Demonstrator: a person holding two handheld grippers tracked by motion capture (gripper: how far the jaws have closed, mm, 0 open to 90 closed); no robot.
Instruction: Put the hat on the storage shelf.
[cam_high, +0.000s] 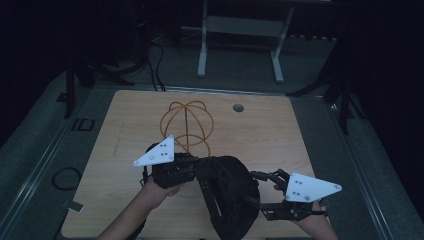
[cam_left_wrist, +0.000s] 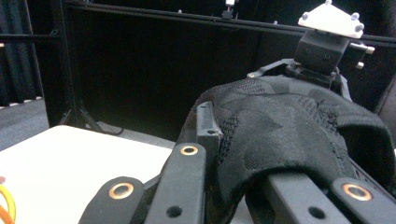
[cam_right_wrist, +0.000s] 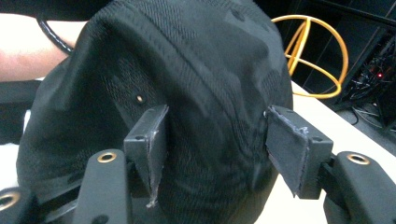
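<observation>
- You hold a black knit cap low in the centre of the high view, above the wooden table, between both tools; I judge this the handover or stretching step.
- Your left gripper is pressed together, pinching the cap's fabric at its left edge.
- Your right gripper stands spread, pads either side of the crown, not pressing.
- Next, close the right one squarely, probably before carrying the cap toward the orange wire stand at upper centre.
- Both forearms enter from the bottom edge, tools angled inward.
</observation>
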